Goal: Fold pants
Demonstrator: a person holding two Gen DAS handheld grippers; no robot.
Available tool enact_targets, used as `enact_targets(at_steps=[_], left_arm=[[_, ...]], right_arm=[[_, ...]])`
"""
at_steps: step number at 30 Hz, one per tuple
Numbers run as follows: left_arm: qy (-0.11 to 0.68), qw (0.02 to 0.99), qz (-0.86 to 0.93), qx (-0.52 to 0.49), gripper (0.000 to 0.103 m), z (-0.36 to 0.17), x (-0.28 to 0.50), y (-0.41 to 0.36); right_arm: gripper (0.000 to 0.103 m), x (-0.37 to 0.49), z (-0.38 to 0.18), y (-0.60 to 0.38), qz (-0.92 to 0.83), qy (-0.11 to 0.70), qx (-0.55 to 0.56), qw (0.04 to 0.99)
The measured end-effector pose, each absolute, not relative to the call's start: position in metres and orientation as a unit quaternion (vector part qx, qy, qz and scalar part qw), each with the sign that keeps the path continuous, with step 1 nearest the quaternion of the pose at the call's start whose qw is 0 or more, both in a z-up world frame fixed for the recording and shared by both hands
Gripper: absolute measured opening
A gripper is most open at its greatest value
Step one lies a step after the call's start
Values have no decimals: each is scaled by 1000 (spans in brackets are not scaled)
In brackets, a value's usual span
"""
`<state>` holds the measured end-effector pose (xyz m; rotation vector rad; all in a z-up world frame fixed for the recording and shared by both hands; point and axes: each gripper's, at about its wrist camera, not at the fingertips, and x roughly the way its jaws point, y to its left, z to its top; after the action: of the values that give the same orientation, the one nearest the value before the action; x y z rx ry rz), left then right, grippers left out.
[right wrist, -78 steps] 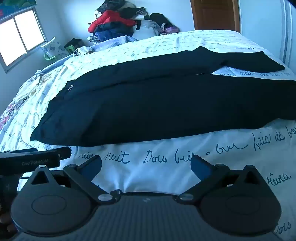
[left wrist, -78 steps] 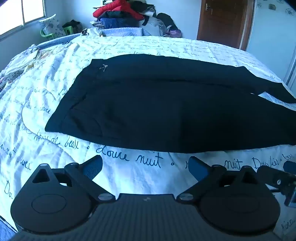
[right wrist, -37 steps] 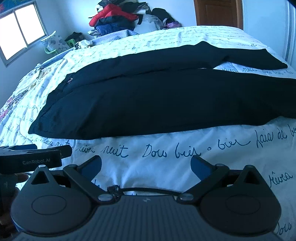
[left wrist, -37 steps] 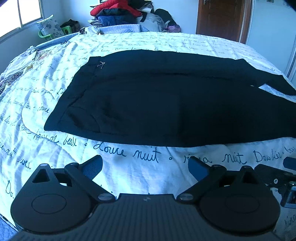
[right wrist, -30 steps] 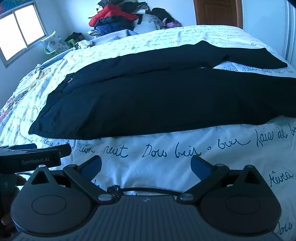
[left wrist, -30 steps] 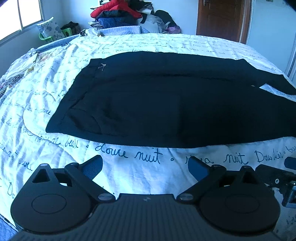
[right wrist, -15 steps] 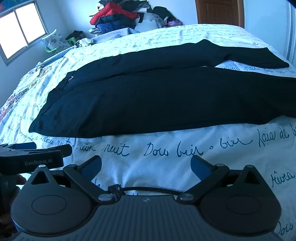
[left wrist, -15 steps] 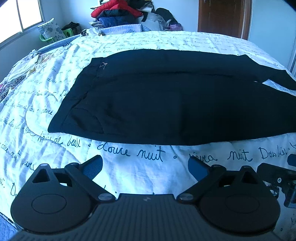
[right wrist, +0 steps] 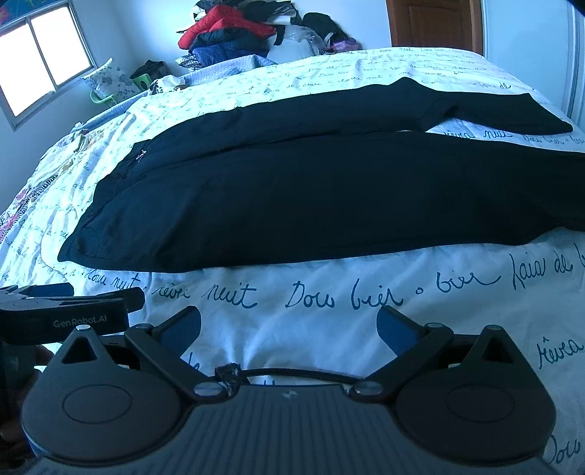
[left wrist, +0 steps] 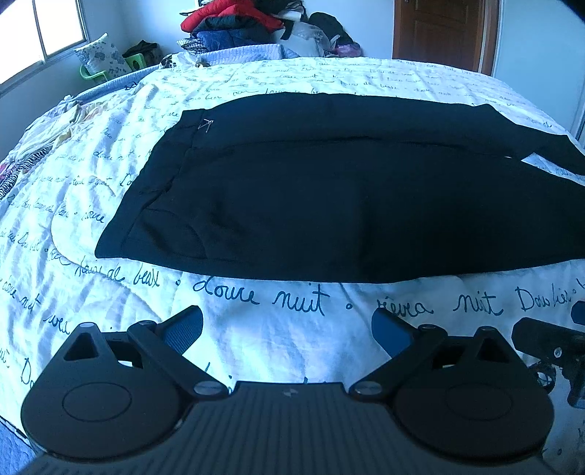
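Black matte pants (left wrist: 329, 190) are laid flat across the script-printed white quilt (left wrist: 278, 329), leg ends cut off at right, while left gripper (left wrist: 287, 329) and right gripper (right wrist: 289, 327) are held spread apart, empty, short of the near hem.

"GenRobot.AI" on the left claw (right wrist: 65, 310); "douce nuit" on the bedspread (left wrist: 256, 296).

White script-print bedspread (left wrist: 278, 78); clothes heap (left wrist: 234, 22) at far end; wooden door (left wrist: 442, 33); window (right wrist: 40, 58).
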<state>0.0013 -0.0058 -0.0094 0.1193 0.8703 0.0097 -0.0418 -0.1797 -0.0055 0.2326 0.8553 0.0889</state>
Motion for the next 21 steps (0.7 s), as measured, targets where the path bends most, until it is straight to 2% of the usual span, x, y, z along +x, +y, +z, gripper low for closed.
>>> enact_targets(at_steps=[7,12,17,21], left_arm=[[415,908,3,56,99,-7,3,-4],[396,918,-6,31,99,6,14,8],[375,927,12,27,98,20,39,24],[373,927,31,2,98,30,66,47]], right_arm=[[103,-40,-2,-181,46,403,109,907],[103,-22,21,-183,79,359,101,925],[103,20,46,-189,186,271,113,938],[103,79,53,-179,284,276,78,915]])
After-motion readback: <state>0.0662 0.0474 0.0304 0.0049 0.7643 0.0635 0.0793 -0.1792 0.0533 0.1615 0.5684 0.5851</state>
